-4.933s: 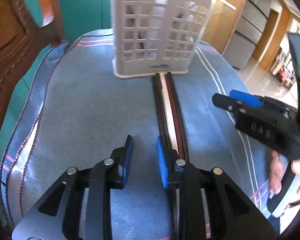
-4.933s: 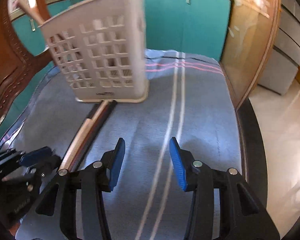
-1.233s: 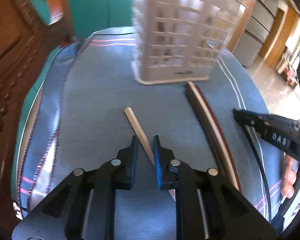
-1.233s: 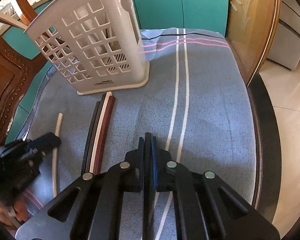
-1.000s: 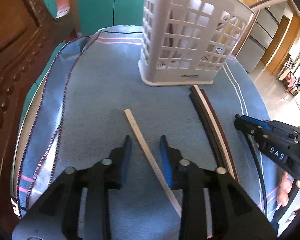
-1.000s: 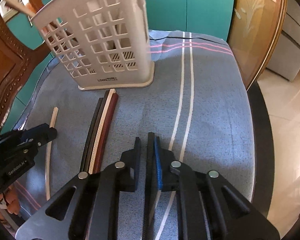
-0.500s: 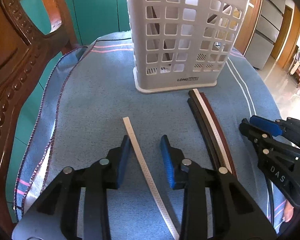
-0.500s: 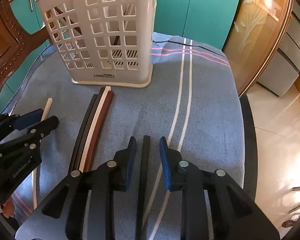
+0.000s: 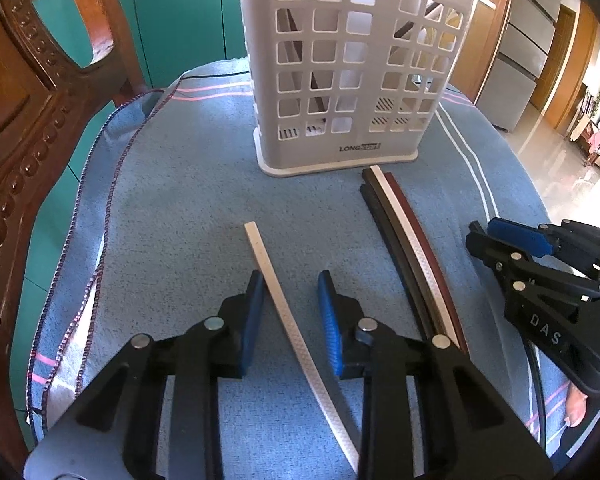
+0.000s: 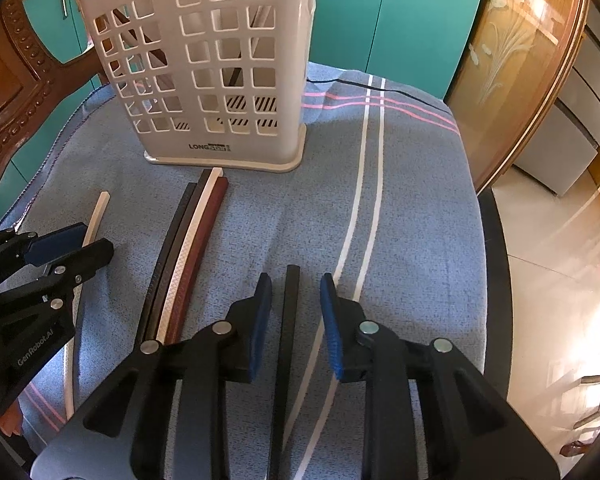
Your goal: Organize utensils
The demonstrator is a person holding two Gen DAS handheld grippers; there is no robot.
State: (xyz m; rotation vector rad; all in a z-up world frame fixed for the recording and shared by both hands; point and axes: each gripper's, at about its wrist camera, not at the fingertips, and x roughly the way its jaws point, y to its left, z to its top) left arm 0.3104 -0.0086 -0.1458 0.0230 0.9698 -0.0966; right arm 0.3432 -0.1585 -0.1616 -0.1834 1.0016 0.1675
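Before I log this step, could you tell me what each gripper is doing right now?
Left gripper: open, white chopstick lying between its jaws, not clamped.
Right gripper: open, black chopstick lying between its jaws, not clamped.

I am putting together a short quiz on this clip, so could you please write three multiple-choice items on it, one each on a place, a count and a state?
1. Where does the black stick lie?
A. Inside the basket
B. On the cloth between the right claw's pads
C. Under the left claw

2. How many sticks lie bundled side by side before the white basket?
A. One
B. Four
C. Eight

3. How does the left claw stand about the white stick?
A. Open around it
C. Clamped on it, lifted
B. Far from it

Key: 1 B, the right claw straddles it. 2 B, two black, one white, one maroon. 3 A, a gap shows beside the stick.
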